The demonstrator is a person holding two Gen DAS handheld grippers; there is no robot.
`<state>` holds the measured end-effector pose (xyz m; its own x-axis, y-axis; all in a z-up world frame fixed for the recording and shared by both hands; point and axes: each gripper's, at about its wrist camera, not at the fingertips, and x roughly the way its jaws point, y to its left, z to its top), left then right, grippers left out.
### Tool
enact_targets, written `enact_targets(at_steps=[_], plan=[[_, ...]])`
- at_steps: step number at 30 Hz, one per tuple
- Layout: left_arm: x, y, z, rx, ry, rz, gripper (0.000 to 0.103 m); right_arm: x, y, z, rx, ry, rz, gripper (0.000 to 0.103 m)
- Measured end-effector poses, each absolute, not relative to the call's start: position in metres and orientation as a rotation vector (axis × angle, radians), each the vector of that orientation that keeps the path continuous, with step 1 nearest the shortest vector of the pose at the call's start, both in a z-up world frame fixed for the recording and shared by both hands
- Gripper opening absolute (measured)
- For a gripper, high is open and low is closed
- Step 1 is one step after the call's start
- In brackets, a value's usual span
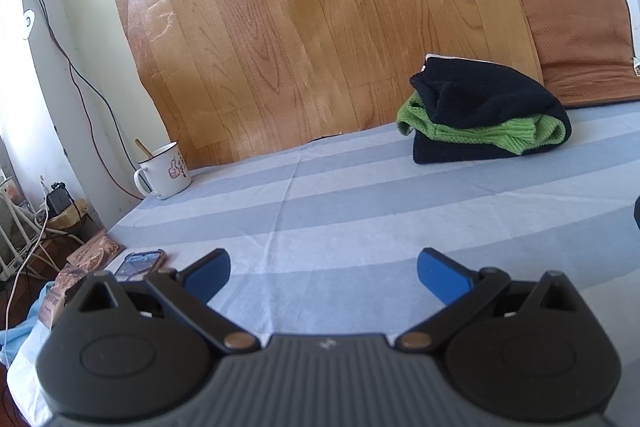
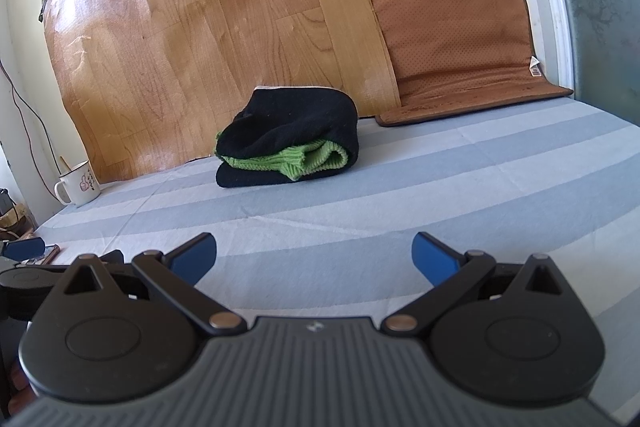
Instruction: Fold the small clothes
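Left gripper jaws spread wide, empty; right gripper same, both low in frame above striped sheet. Folded bundle, black over green, sits mid-frame near back wall. We judge fold done or pausing; next move needs fresh garment, none visible. Mug at left holds stick; contents hidden.

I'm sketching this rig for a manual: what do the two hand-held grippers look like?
Both match. The left hand-held gripper and right hand-held gripper have blue flat fingers on black linkage arms with brass-coloured pivots, rounded black housings, and a ribbed grey body bearing a small pale logo. No cables or sleeves show.
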<state>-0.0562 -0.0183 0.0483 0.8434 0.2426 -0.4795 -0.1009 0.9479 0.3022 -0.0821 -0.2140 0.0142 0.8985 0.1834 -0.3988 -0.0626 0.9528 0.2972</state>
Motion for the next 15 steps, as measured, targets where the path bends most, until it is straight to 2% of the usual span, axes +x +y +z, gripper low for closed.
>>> enact_targets(at_steps=[15], plan=[[-0.0555,-0.014,0.0491,0.254,0.553,0.123,0.103,-0.0821,-0.2144,0.0144,0.282,0.437,0.13,0.103]])
